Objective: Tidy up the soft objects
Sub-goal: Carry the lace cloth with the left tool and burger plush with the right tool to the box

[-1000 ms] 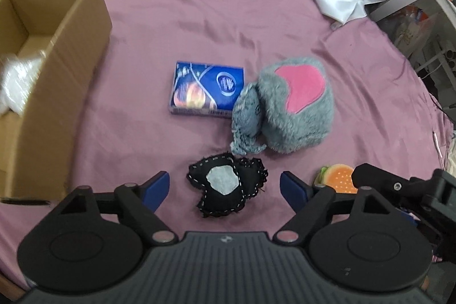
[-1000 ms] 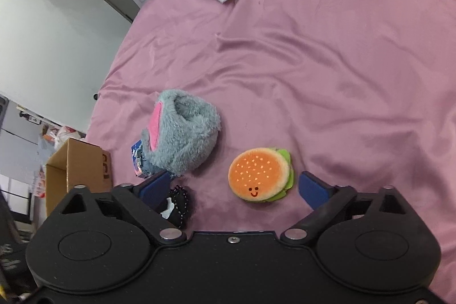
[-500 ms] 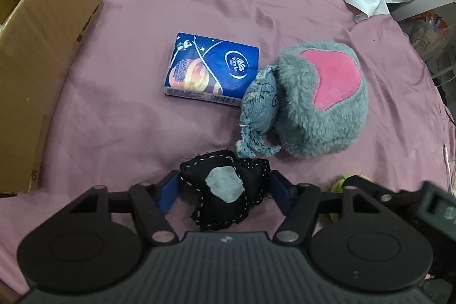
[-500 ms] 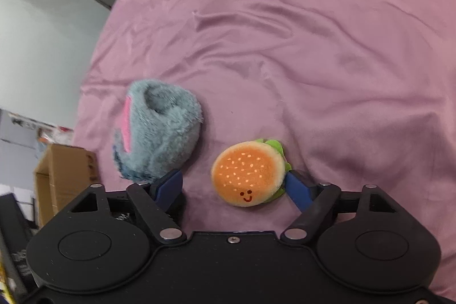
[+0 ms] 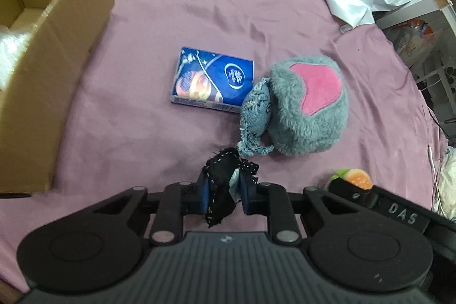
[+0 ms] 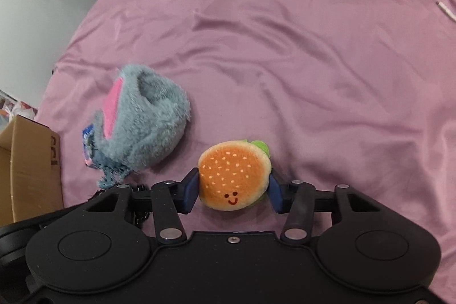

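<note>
Step in hand: both grippers are taking a soft toy off the mauve-covered surface at once; my reading is that the lift comes next.

Left gripper: jaws closed tight on the black stitched pouch, which is bunched and squeezed thin between the blue pads.

Right gripper: jaws closing on the burger plush; both pads already touch its flanks, at 9 and 3 o'clock of the bun, and the fabric dents slightly.

Burger plush, lie: bun face up, smile toward the camera, green edge peeking at 1 o'clock; nearly round, so no long axis to line up.

Pouch, lie: its length runs from 12 to 6 o'clock along the fingers, ends sticking out past the pads both ways.

Cardboard box: open top, at 10 o'clock from the left gripper, well apart; likely the drop place, and the left hand is the nearer one.

Key relation: the box lies left of both held toys, so the pouch has the short way; the burger must cross past the grey furry plush.

Still on the cloth: the grey furry plush at 1 o'clock of the left gripper, a blue tissue pack at 12 o'clock, touching the plush's denim flap.

Risk: the pouch's loose tail may drag on the denim flap just beside it.
</note>
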`<control>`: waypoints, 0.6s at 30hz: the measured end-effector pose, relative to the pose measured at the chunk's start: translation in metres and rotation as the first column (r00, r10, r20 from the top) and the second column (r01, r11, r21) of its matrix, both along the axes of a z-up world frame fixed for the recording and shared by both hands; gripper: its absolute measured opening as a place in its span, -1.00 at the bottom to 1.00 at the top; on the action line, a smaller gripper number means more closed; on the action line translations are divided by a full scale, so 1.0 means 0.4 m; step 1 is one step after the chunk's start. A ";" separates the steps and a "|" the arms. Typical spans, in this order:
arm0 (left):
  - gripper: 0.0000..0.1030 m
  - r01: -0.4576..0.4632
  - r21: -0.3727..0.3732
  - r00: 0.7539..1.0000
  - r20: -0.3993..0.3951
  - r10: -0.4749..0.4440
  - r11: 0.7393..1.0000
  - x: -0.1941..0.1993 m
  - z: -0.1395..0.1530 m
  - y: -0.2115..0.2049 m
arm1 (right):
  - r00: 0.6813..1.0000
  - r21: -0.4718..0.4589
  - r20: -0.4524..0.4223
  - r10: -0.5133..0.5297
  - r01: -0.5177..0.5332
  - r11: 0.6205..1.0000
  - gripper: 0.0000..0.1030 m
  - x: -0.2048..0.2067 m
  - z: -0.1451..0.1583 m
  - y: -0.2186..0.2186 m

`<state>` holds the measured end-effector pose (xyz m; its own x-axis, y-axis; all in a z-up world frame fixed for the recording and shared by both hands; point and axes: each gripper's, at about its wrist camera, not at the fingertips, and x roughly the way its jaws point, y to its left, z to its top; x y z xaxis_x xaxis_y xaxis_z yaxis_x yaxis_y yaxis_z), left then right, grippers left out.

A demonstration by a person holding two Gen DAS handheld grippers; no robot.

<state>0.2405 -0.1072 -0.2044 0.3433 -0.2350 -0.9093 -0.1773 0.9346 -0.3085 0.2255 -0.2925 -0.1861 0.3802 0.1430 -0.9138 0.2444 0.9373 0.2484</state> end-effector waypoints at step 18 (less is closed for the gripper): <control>-0.63 -0.029 0.037 0.990 0.136 0.024 0.999 -0.107 0.172 0.111 | 0.976 -0.064 0.219 0.015 -0.001 0.998 -0.06 -0.072 0.146 0.057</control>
<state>0.1978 -0.0630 -0.1354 0.4695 -0.1891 -0.8624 -0.1615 0.9419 -0.2945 0.1968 -0.2699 -0.1278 0.5715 0.0917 -0.8155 0.1829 0.9545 0.2355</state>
